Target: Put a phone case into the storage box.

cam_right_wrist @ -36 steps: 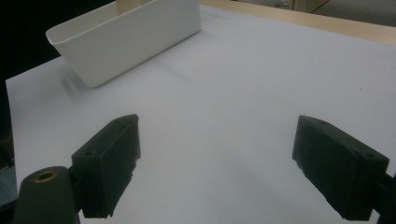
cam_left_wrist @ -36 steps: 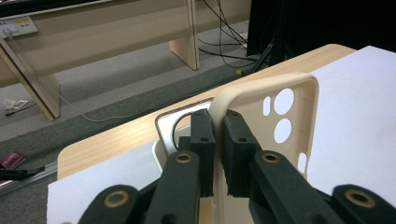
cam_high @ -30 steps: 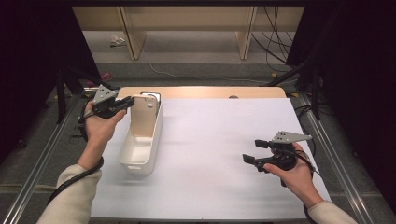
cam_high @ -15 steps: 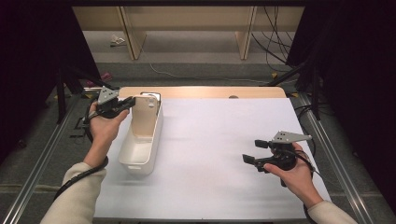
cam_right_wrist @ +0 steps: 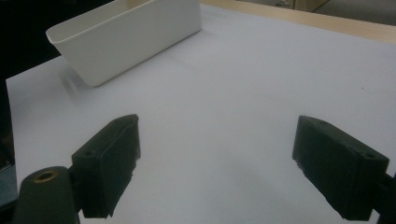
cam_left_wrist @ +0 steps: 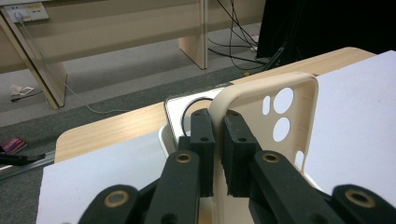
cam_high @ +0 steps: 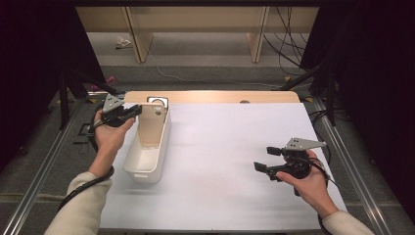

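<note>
A cream phone case (cam_left_wrist: 285,116) with round camera holes stands upright, and my left gripper (cam_left_wrist: 218,135) is shut on its rim. In the high view the left gripper (cam_high: 137,110) holds the case (cam_high: 150,125) over the far end of a long white bin (cam_high: 144,164) at the table's left. My right gripper (cam_high: 263,159) hovers over the white table surface (cam_high: 220,142) at the right, open with nothing between its jaws. In the right gripper view the right gripper (cam_right_wrist: 215,168) looks across bare white surface toward the bin (cam_right_wrist: 126,37).
A white square item with a dark ring (cam_high: 157,102) lies at the table's far wooden edge, just behind the bin. Metal rails (cam_high: 44,166) run along both table sides. Wooden furniture legs and cables stand on the floor beyond.
My left hand has shifted slightly with the case still pinched. The right hand has stayed in place.
</note>
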The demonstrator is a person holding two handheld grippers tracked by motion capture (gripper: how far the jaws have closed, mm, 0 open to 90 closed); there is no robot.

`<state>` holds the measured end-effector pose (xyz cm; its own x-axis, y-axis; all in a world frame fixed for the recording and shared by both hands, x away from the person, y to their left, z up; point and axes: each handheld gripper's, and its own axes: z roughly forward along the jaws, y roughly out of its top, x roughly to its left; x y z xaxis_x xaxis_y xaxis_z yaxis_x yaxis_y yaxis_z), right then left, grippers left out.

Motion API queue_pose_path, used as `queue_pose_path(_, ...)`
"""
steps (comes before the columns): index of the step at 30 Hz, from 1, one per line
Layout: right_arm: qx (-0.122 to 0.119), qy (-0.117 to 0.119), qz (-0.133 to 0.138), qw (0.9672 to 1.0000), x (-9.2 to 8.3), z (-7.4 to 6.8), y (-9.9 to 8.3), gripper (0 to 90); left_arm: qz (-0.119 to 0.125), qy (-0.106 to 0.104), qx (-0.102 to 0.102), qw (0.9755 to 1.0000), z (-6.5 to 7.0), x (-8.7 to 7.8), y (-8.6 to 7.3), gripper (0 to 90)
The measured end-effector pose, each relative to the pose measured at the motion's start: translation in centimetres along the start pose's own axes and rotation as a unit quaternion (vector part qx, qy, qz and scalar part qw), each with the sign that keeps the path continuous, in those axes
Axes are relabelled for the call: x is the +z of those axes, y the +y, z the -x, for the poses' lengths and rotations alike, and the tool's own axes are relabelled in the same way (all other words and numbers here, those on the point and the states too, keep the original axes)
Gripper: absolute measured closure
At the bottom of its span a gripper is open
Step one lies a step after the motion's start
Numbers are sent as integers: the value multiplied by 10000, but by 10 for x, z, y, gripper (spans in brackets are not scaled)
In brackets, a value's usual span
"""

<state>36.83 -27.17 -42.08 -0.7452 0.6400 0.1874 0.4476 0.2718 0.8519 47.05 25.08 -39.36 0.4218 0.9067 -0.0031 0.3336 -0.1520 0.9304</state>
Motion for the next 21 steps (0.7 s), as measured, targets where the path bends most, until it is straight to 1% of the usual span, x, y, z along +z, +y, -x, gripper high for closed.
queue_pose_path(3,7,-2,-1,10000,0,0,0,159,-1,-19,3,10000,-1,2,-1,831)
queue_pose_path(8,-3,1,0,10000,0,0,0,159,-104,-8,46,9999,-2,7,-3,828)
queue_pose_path(10,-4,1,-3,10000,0,0,0,159,-141,23,98,9998,-2,9,-4,824)
queue_pose_path(13,-7,1,-6,10000,0,0,0,160,-162,52,122,9998,-4,11,-4,816)
queue_pose_path(16,-3,4,-4,10000,0,0,0,159,-216,67,194,9996,-4,15,-3,809)
queue_pose_path(18,-7,7,-7,10000,0,0,0,159,-267,101,312,9991,-3,18,-2,800)
queue_pose_path(21,-5,6,-6,10000,0,0,0,159,-322,155,369,9987,-4,22,-1,791)
